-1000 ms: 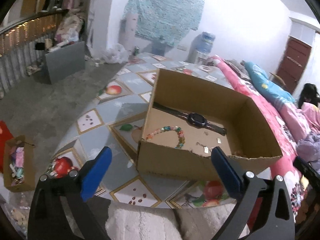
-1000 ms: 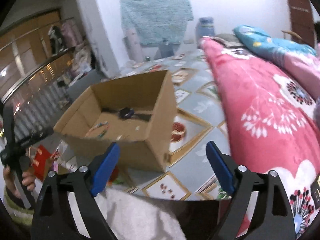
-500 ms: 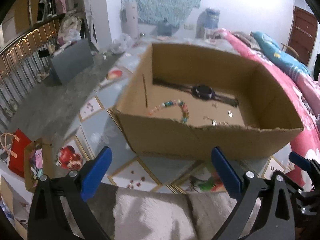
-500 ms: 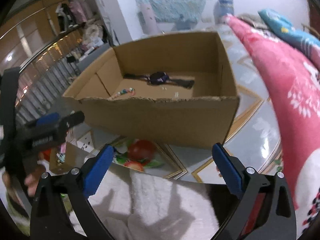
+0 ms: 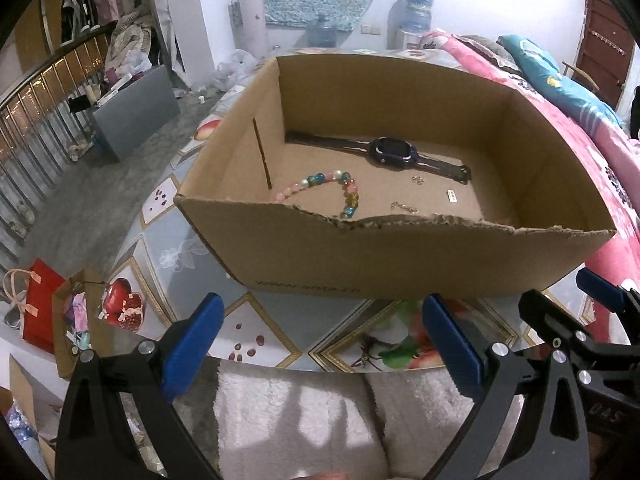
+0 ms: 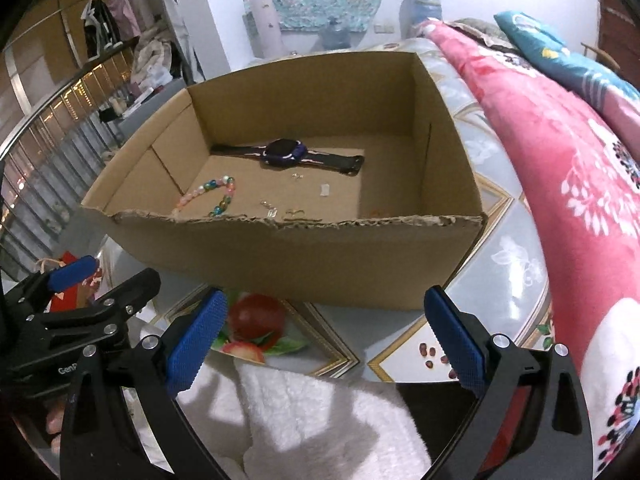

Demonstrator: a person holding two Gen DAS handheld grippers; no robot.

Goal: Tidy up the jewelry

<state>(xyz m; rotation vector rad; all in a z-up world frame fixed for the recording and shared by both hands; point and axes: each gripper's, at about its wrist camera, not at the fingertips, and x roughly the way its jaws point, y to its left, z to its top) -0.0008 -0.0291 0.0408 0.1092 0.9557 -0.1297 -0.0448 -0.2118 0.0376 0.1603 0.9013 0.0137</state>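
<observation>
An open cardboard box (image 5: pixel 400 264) (image 6: pixel 304 256) stands on a table with a fruit-pattern cover. Inside lie a dark watch (image 5: pixel 394 151) (image 6: pixel 285 153), a coloured bead bracelet (image 5: pixel 320 190) (image 6: pixel 212 196), and small gold pieces and a white tag (image 5: pixel 451 194) (image 6: pixel 325 190). My left gripper (image 5: pixel 322 344) is open and empty, just short of the box's near wall. My right gripper (image 6: pixel 326 340) is open and empty beside it, also in front of the near wall. Each gripper shows in the other's view.
A pink floral blanket (image 6: pixel 560 168) lies along the table's right side. A white fluffy cloth (image 5: pixel 296 420) sits below the grippers at the near edge. Left of the table are a red gift bag (image 5: pixel 38 304), a grey box (image 5: pixel 136 112) and a railing.
Both grippers have moved toward the box and now face it squarely from the front, side by side. The box looks larger in both views. Both stay open.
</observation>
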